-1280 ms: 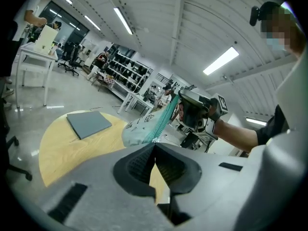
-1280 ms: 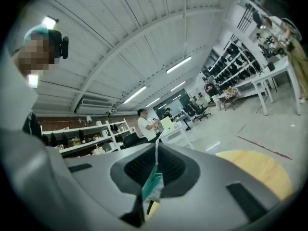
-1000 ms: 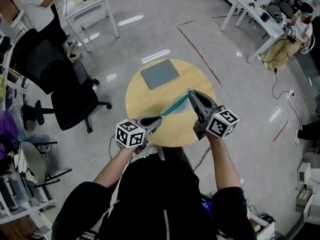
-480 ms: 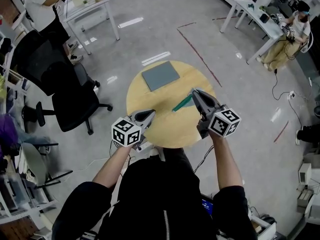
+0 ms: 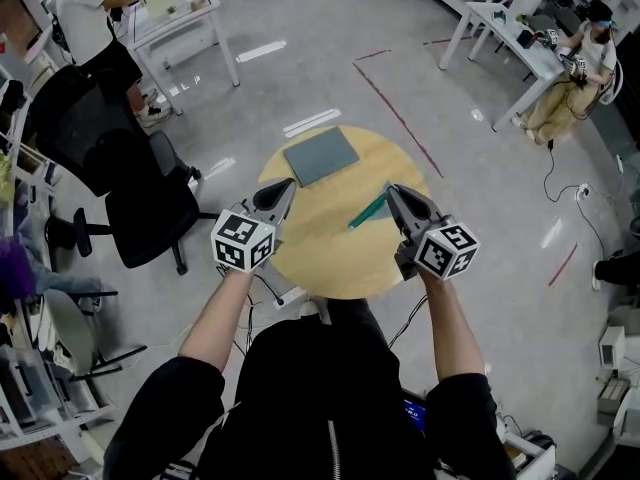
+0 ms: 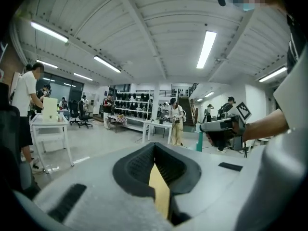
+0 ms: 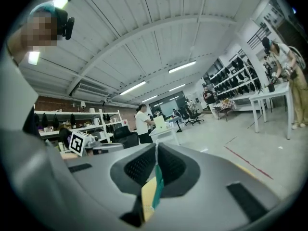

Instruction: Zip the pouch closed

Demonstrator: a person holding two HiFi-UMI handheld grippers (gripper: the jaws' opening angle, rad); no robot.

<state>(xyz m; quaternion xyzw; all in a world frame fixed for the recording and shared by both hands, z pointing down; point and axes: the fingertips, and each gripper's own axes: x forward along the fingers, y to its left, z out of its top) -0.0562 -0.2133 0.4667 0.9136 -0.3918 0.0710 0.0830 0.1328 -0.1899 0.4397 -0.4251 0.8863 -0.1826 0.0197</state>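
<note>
Our right gripper [image 5: 391, 189] pinches one end of the teal pouch [image 5: 367, 211] over the round table [image 5: 330, 258].
Our left gripper [image 5: 286, 183], jaws together on nothing, hovers well apart from it; the zipper is too small for us to make out.

Ceiling tubes [image 6: 206, 49] are lighting everything bright and even, throwing glare streaks on the floor [image 5: 262, 46] beyond the round table [image 5: 330, 258]. Both gripper views are bowing hard at the rims, and the left gripper [image 6: 154, 148] is blurring up close.

Bare table [image 5: 322, 250] wood between gray pad [image 5: 320, 155] and pouch [image 5: 367, 210]; chair [image 5: 150, 213] at left.
</note>
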